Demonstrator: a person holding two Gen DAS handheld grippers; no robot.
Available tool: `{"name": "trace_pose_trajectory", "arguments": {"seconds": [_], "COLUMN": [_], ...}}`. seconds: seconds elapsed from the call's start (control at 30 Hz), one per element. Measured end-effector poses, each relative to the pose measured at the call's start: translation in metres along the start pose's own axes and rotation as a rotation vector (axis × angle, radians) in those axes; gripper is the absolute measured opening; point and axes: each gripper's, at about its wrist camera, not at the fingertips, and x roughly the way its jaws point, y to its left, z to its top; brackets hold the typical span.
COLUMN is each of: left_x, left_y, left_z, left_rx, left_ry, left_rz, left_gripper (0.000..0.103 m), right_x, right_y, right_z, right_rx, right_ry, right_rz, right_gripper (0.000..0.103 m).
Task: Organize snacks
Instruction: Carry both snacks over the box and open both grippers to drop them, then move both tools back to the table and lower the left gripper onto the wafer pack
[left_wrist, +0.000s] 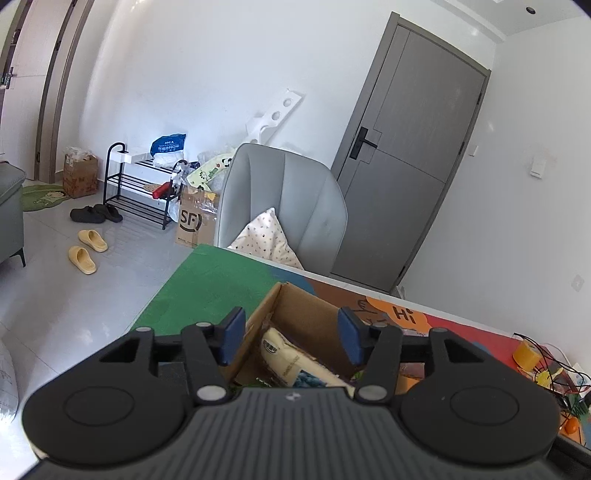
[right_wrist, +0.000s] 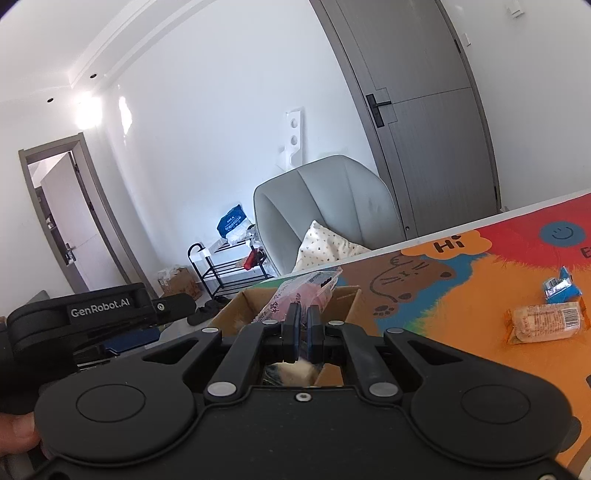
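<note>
An open cardboard box (left_wrist: 295, 314) stands on the colourful table mat, with a cream snack packet (left_wrist: 284, 356) and other wrappers inside. My left gripper (left_wrist: 291, 338) is open and empty, its blue pads spread just above the box. In the right wrist view my right gripper (right_wrist: 303, 328) is shut on a clear pink snack packet (right_wrist: 295, 295), held over the same box (right_wrist: 347, 306). The left gripper's body (right_wrist: 92, 317) shows at the left. An orange-wrapped snack (right_wrist: 543, 321) and a blue packet (right_wrist: 561, 286) lie on the mat at the right.
A grey chair (left_wrist: 284, 199) with a patterned cushion stands behind the table's far edge. A yellow tape roll (left_wrist: 526, 354) and tangled wires lie at the table's right. A shoe rack (left_wrist: 140, 184), boxes and slippers are on the floor at the left.
</note>
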Motion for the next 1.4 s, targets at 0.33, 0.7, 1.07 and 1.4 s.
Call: {"name": "trace_pose_trajectory", "arguments": {"seconds": [0.33, 0.7, 1.07, 1.4], "left_x": [-0.013, -0.013, -0.007, -0.011], "left_y": [0.022, 0.021, -0.017, -0.072], "left_z": [0.008, -0.001, -0.025, -0.04], "left_rx": [-0.047, -0.024, 0.033, 0.114], "left_ry": [-0.019, 0.005, 0.057, 0.061], "left_rz": [0.034, 0.06, 0.026, -0.025], "left_gripper": [0.073, 0.092, 0.095, 0.095], "right_x": [0.014, -0.004, -0.036, -0.07], "right_y": [0.016, 0.004, -0.043, -0.089], "right_z": [-0.002, -0.001, -0.006, -0.002], "right_rx": [0.016, 0.031, 0.066, 0.115], "right_ry": [0.045, 0.049, 0.041, 0.006], "right_rz": [0.06, -0.026, -0.152, -0.234], "right_gripper": [0.006, 0.057, 0.076, 0.091]}}
